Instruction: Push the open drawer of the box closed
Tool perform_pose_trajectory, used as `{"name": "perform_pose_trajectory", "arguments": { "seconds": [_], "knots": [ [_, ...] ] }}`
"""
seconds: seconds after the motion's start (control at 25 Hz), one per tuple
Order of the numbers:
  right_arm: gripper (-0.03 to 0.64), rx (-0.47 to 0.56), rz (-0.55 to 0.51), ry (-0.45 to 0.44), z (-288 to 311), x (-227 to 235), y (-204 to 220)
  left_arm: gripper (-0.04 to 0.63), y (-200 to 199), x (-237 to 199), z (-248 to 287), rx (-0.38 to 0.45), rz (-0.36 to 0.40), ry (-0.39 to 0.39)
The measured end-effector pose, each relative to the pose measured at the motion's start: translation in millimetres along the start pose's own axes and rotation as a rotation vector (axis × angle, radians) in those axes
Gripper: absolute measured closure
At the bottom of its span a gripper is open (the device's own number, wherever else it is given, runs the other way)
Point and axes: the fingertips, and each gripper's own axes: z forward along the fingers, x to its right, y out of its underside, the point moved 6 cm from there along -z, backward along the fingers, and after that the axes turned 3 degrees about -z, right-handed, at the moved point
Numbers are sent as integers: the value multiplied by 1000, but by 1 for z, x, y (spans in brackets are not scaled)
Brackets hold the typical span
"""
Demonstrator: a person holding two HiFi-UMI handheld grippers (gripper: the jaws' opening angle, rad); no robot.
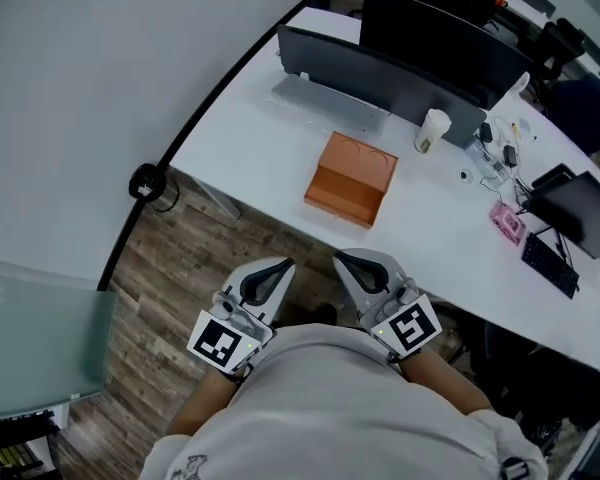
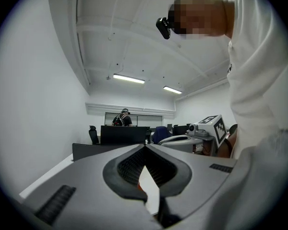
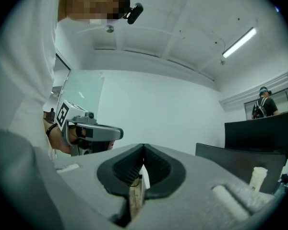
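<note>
Two tools sit side by side in the head view, the left hand-held gripper point(image 1: 283, 265) and the right hand-held gripper point(image 1: 342, 259), both short of the white worktop point(image 1: 270, 138). Ahead of their tips and well apart from them, the flat orange-brown box point(image 1: 352, 176) lies on the worktop, its darker end facing them. In the left gripper view, the jaws meet at the tips, holding nothing. In the right gripper view, the jaws are likewise closed and empty.

— What's the box point(image 1: 351, 178) like?
— Matt orange, smooth, like cardboard. The surface point(image 1: 260, 158) is smooth white and the floor point(image 1: 180, 258) is wood-grained.
— And the left gripper point(image 1: 278, 266) and right gripper point(image 1: 344, 259)?
— Matt grey plastic, with the jaws dark and ribbed inside.
</note>
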Motion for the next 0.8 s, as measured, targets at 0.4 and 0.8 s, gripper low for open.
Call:
{"name": "perform_pose_trajectory", "arguments": {
  "seconds": [0.4,0.8],
  "knots": [
    [615,-21,1,194,-33,50,5,597,-1,2,77,1,9,202],
    [615,-50,16,369,-27,84,6,597,-3,-27,124,-37,11,369]
  ]
}}
